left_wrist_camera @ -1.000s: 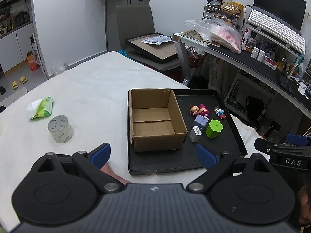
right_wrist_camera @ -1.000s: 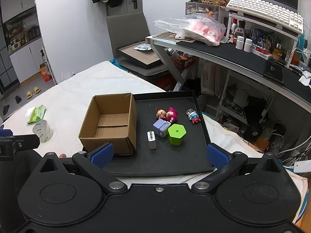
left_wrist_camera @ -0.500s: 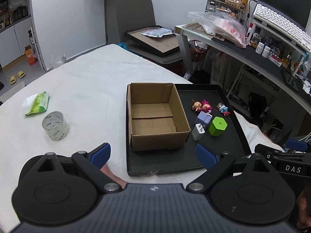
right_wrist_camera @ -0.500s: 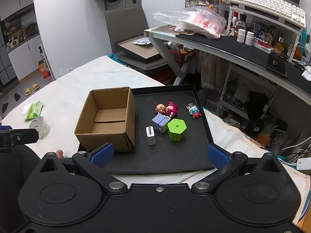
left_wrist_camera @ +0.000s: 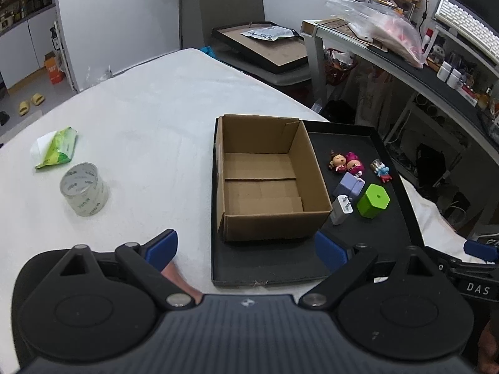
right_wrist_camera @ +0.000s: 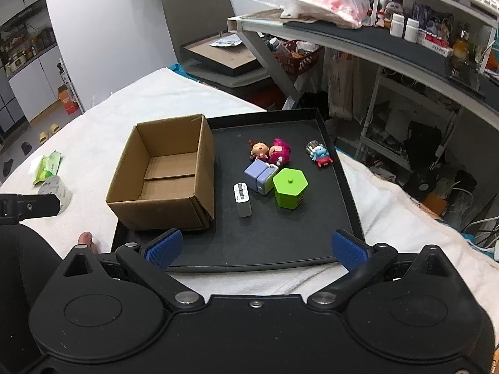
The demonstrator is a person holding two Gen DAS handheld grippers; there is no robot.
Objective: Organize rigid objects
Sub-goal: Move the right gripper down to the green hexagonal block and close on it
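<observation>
An empty open cardboard box (left_wrist_camera: 265, 180) (right_wrist_camera: 165, 177) stands on the left part of a black tray (left_wrist_camera: 386, 237) (right_wrist_camera: 271, 243). To its right on the tray lie a green hexagonal block (left_wrist_camera: 373, 201) (right_wrist_camera: 290, 187), a purple block (left_wrist_camera: 348, 184) (right_wrist_camera: 261, 175), a white charger (left_wrist_camera: 340, 209) (right_wrist_camera: 242, 199), two small dolls (left_wrist_camera: 345, 162) (right_wrist_camera: 269, 152) and a small blue-and-red figure (left_wrist_camera: 383, 171) (right_wrist_camera: 318, 153). My left gripper (left_wrist_camera: 246, 249) is open and empty, near the tray's front edge. My right gripper (right_wrist_camera: 255, 249) is open and empty, over the tray's front edge.
A roll of clear tape (left_wrist_camera: 84, 188) and a green tissue pack (left_wrist_camera: 57, 146) lie on the white cloth left of the tray. A cluttered desk (right_wrist_camera: 389, 46) stands to the right, and a chair with a framed board (left_wrist_camera: 265, 46) behind the table.
Both grippers have moved forward and tipped down toward the tray, so the box and toys appear larger and nearer. Both stay open and empty.
</observation>
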